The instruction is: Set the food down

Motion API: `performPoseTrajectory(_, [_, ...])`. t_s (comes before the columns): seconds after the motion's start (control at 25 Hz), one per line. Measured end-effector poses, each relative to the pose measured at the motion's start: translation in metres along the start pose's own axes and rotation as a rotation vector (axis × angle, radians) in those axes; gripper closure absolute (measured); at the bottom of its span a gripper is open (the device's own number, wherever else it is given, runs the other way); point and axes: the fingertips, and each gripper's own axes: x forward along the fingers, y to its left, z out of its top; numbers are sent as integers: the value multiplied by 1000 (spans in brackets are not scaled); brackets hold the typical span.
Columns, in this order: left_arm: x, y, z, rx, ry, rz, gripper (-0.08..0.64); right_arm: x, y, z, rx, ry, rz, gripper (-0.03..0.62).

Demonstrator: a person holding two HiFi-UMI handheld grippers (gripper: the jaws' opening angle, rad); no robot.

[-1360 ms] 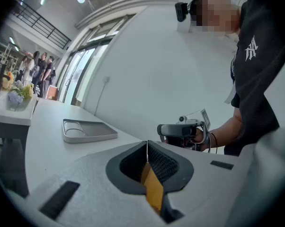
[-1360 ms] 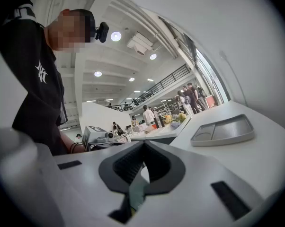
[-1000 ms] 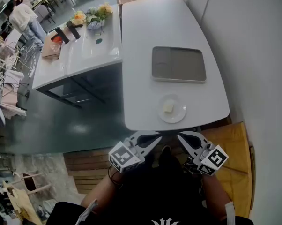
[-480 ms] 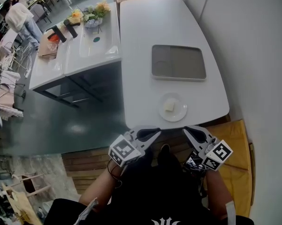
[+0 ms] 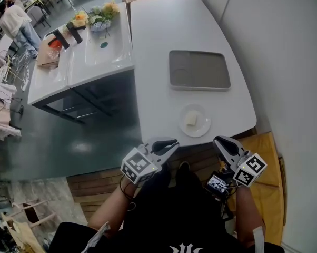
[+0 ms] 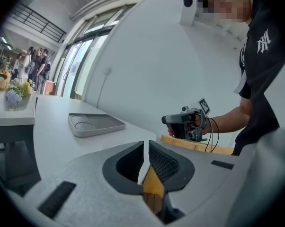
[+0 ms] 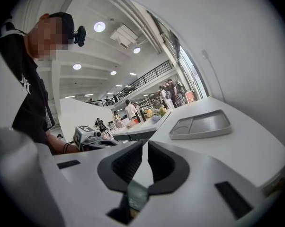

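A small pale yellow piece of food (image 5: pixel 190 120) lies on a round white plate (image 5: pixel 204 130) near the front edge of the white table (image 5: pixel 164 30). Behind it sits a grey compartment tray (image 5: pixel 199 70), which also shows in the left gripper view as the tray (image 6: pixel 95 124) and in the right gripper view as the tray (image 7: pixel 201 124). My left gripper (image 5: pixel 175 142) and right gripper (image 5: pixel 216 139) hover just short of the table's front edge, on either side of the plate. Both are shut with nothing between the jaws, as the left gripper (image 6: pixel 145 144) and the right gripper (image 7: pixel 145 144) show close up.
A second white table (image 5: pixel 95 57) at the left carries flowers (image 5: pixel 92 19) and dark bottles (image 5: pixel 63 37). A yellow wooden seat (image 5: pixel 266 157) stands by the white wall at the right. Chairs and people fill the far left background.
Both grippers stay shut and empty below the table's front edge. The right one has drifted slightly right. The food and plate have not moved.
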Motion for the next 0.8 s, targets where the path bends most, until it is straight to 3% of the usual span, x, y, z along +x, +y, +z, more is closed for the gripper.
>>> performPoseTrajectory(0.16, [-8,11,-5,-8,7,-2,549,4,-2,1,1,-1,-31,578])
performPoseTrajectory(0.28, [-12,19,-8,-21,13,6,543,6,-5,5,3,13,-47,511])
performPoseTrajectory(0.6, [-5,30,-11,-72,35,28,471,8,-31,9,14,79,-51,509])
performPoseTrajectory(0.8, [10,38,-8,-126,42,78,462,9,-57,10,48,116,-16,507])
